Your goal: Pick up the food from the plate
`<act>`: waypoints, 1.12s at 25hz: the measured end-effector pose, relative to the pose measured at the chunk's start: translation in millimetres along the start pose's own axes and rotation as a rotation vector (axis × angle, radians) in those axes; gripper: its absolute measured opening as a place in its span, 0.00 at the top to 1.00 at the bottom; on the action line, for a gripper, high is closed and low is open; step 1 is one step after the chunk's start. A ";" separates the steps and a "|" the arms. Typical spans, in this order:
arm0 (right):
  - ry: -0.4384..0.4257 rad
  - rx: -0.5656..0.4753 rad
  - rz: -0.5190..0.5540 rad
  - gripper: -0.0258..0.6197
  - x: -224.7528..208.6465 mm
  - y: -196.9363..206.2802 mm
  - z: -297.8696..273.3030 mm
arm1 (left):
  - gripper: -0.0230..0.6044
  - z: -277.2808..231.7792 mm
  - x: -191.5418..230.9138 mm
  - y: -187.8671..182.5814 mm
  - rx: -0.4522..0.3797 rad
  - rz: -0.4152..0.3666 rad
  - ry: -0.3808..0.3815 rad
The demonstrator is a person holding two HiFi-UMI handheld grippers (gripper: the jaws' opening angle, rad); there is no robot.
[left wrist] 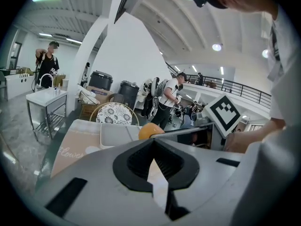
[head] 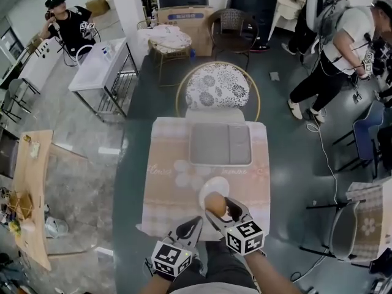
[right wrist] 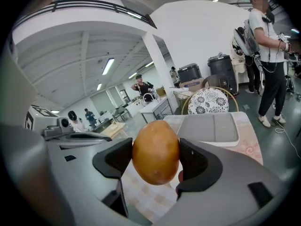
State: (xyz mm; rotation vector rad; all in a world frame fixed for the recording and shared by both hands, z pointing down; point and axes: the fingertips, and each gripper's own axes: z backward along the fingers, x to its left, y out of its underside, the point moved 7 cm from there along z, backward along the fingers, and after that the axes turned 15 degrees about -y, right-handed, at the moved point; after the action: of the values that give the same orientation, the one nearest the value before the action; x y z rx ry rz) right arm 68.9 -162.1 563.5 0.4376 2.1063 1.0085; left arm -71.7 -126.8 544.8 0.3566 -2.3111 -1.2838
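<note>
The food [right wrist: 155,152], a brown potato, is squeezed tight between the jaws of the right gripper [head: 219,208]. It hangs just over the white plate [head: 207,186], so the pick-up looks done. The left gripper [left wrist: 153,167] is closed on nothing. The table cloth [left wrist: 70,147] says something like "flower".

Open-plan lab hall: white pillar [head: 130,11], steel worktable [head: 101,66], black bins [head: 254,8], rig-wearing people [head: 343,41] beyond the cloth-covered bench [head: 168,188]; mezzanine railing [left wrist: 254,91] above it.
</note>
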 end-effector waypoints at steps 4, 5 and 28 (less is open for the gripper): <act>-0.020 -0.069 0.034 0.52 30.3 -13.1 17.9 | 0.95 19.8 -3.4 -7.2 -0.018 -0.010 -0.004; -0.024 -0.080 0.040 0.52 38.3 -15.4 22.2 | 0.95 26.0 -3.7 -9.5 -0.017 -0.010 -0.009; 0.001 -0.319 0.217 0.52 157.0 -78.0 108.4 | 0.95 130.4 -50.6 -98.6 -0.210 -0.034 0.067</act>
State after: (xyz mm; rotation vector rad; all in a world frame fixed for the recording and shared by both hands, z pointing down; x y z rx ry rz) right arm 47.2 -64.7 383.2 0.5094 1.8810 1.4424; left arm -95.9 -62.0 388.2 0.3627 -2.0992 -1.4926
